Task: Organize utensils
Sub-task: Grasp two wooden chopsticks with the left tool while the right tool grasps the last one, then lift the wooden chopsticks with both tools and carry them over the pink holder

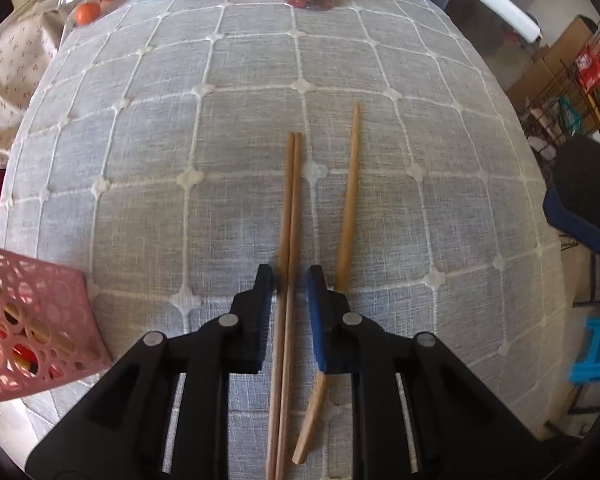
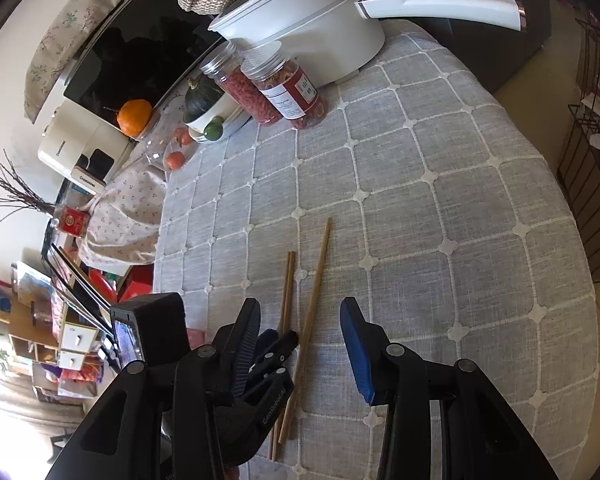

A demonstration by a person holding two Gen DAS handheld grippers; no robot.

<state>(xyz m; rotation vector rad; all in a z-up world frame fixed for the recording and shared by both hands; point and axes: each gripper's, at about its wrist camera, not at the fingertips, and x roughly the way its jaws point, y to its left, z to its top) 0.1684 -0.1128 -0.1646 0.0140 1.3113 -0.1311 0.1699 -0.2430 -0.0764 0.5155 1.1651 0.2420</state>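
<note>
Three wooden chopsticks lie on the grey checked tablecloth. Two of them form a pair side by side, and my left gripper straddles this pair from above, its jaws narrow, with a thin gap still showing at the blue right pad. A single chopstick lies just right of the pair and passes under that right finger. In the right wrist view my right gripper hovers open above the single chopstick, gripping nothing. The left gripper's fingers show there down at the pair.
A pink perforated basket holding utensils stands at the table's left edge. At the far end stand a white pot, two red-filled jars and a dish with fruit. The table edge falls away on the right by a wire rack.
</note>
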